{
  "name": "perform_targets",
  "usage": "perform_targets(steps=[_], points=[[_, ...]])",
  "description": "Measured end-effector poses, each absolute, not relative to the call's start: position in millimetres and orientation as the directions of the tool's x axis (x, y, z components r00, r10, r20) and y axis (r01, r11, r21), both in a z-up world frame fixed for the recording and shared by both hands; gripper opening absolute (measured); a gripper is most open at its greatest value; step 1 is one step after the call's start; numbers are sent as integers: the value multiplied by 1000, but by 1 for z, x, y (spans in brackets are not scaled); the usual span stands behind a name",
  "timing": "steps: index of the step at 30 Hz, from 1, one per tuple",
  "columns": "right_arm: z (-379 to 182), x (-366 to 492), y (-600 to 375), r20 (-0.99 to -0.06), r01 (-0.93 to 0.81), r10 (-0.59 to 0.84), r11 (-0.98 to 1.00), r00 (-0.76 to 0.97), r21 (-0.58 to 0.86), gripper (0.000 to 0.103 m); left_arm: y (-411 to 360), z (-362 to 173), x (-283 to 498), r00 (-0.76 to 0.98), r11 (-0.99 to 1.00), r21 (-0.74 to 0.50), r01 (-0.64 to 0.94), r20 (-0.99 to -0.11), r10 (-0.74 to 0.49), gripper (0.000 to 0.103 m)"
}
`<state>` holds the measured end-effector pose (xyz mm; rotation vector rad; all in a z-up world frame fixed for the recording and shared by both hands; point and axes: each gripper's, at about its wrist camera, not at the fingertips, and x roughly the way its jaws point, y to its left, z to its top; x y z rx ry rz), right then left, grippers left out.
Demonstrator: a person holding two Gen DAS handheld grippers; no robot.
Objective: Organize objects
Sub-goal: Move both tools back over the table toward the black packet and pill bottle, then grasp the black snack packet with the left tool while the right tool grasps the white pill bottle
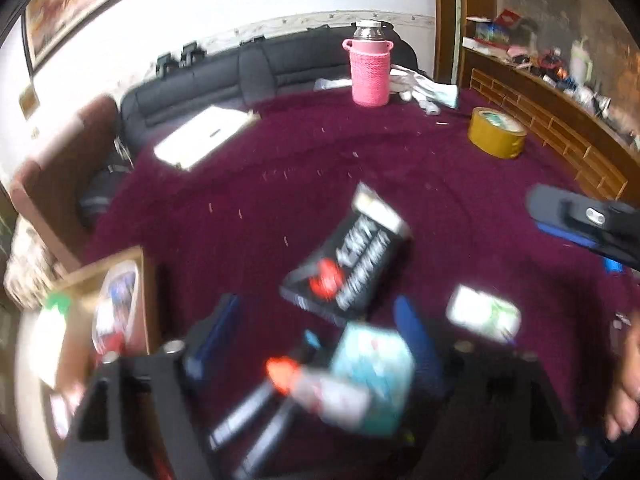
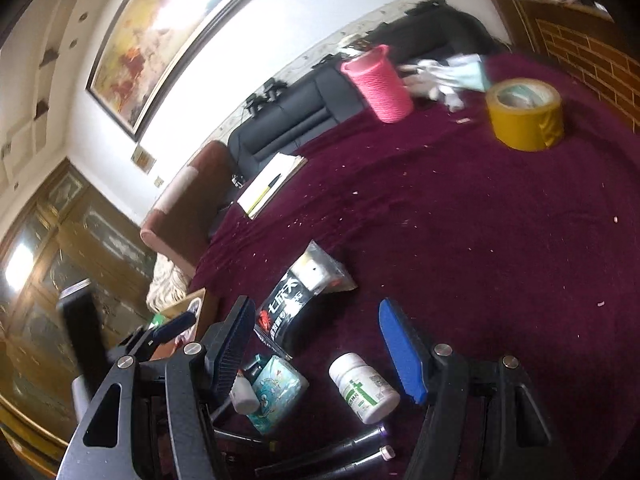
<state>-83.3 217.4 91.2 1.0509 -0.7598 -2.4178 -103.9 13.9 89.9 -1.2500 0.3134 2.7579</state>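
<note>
A heap of small things lies on the maroon cloth. In the blurred left wrist view my left gripper (image 1: 316,308) hangs open over a teal tissue pack (image 1: 372,376), an orange-capped bottle (image 1: 288,376) and black pens (image 1: 256,420), gripping none of them. A black packet (image 1: 348,256) lies just beyond. My right gripper (image 2: 316,306) is open too, above a white pill bottle (image 2: 364,388), with the tissue pack (image 2: 276,392), black packet (image 2: 296,300) and pens (image 2: 352,448) close by. A wooden box (image 2: 192,304) stands at the left.
Farther back on the cloth stand a pink knitted bottle (image 2: 378,84), a yellow tape roll (image 2: 524,114), a notepad with a pen (image 2: 272,184) and white gloves (image 2: 448,76). A black sofa and a brown chair border the far side. A person's hand (image 1: 624,392) shows at the right.
</note>
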Motion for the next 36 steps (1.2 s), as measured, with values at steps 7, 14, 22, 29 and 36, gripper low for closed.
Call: perform_targets(steps=[7, 14, 22, 29, 36], points=[[83, -88, 229, -536, 95, -567, -737, -625, 669, 70, 55, 63, -151, -660, -900, 377, -220, -736, -148, 88], [84, -87, 226, -535, 100, -574, -734, -620, 672, 70, 76, 46, -170, -686, -817, 515, -260, -694, -219, 97], [84, -86, 225, -538, 102, -572, -738, -619, 667, 70, 86, 54, -158, -682, -791, 507, -342, -713, -162, 96], [83, -87, 224, -545, 96, -568, -742, -617, 663, 70, 82, 31, -173, -648, -780, 535, -325, -726, -229, 97], [80, -89, 222, -550, 96, -568, -744, -612, 662, 70, 68, 31, -187, -617, -826, 467, -315, -762, -196, 96]])
